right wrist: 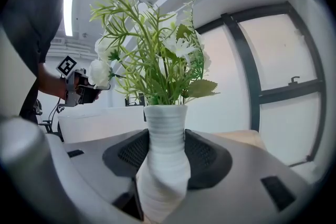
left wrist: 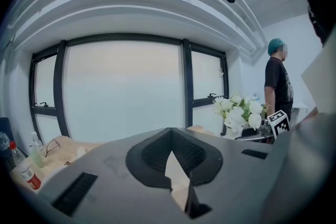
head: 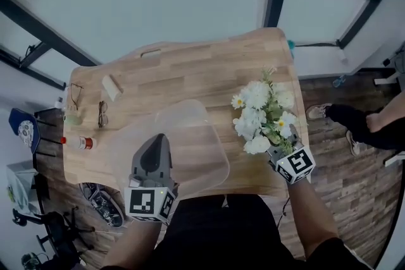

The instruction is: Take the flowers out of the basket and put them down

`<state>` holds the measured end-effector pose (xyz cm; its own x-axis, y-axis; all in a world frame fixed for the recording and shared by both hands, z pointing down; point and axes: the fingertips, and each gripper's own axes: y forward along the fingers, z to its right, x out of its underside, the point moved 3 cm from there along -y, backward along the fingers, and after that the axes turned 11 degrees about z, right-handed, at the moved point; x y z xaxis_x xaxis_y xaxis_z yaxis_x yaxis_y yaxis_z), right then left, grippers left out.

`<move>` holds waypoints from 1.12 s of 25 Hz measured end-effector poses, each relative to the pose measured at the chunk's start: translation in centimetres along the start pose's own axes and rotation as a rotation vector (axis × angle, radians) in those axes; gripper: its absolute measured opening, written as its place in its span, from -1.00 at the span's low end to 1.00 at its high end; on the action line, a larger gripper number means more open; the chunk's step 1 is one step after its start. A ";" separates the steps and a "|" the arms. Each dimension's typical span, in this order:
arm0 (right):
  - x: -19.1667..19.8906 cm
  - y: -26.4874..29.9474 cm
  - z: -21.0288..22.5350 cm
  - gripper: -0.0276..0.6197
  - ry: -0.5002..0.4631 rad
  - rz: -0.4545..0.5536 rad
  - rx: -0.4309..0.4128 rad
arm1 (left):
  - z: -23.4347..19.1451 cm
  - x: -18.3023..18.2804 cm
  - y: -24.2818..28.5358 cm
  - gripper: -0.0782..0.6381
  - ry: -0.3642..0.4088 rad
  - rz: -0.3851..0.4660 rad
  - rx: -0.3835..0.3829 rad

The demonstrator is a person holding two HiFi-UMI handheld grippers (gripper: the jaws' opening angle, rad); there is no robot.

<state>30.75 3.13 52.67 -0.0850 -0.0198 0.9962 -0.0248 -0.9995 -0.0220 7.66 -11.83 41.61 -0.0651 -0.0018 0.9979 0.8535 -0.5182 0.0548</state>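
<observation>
Flowers [head: 262, 114], white blooms on green stems, sit in a ribbed white vase [right wrist: 165, 128]. The right tongs [head: 280, 150] are clamped on the vase's narrow neck. That grip probably serves to carry the bunch by something firm, not by the thin stems, and to keep it upright. The bunch is already clear of the basket [head: 209, 167] and sits over the table [head: 190, 66] close to its right edge, towards the front right corner. I cannot tell whether the vase's base rests on the wood yet, so setting it down and letting go looks like the step left to do.

At the front edge, the left tongs [head: 158, 139] sit on the near wall of the cloudy plastic basket. Their jaws are drawn almost together on what looks like a thin pale strip of that wall. This hold likely steadies the light basket so it does not slide or tip as the vase comes out.

Further back, along the left edge, lie a small bottle with a red cap [head: 81, 142], two pairs of glasses [head: 102, 114] and a pale block [head: 112, 87]. All are well apart from the flowers. Another person [left wrist: 275, 81] stands beyond the table's right side.
</observation>
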 end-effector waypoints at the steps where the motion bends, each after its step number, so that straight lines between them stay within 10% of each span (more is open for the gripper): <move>1: 0.3 0.1 0.1 -0.20 -0.001 -0.002 0.000 | 0.0 0.0 0.1 -0.77 0.002 -0.002 -0.001; 28: 4.4 -3.0 -1.7 -0.20 -0.065 -0.095 0.018 | -0.2 -0.6 1.1 -0.77 0.007 0.002 0.010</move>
<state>28.77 6.09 56.97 -0.0186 0.0736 0.9971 -0.0118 -0.9972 0.0734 8.54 -12.63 41.12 -0.0669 -0.0090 0.9977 0.8588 -0.5095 0.0530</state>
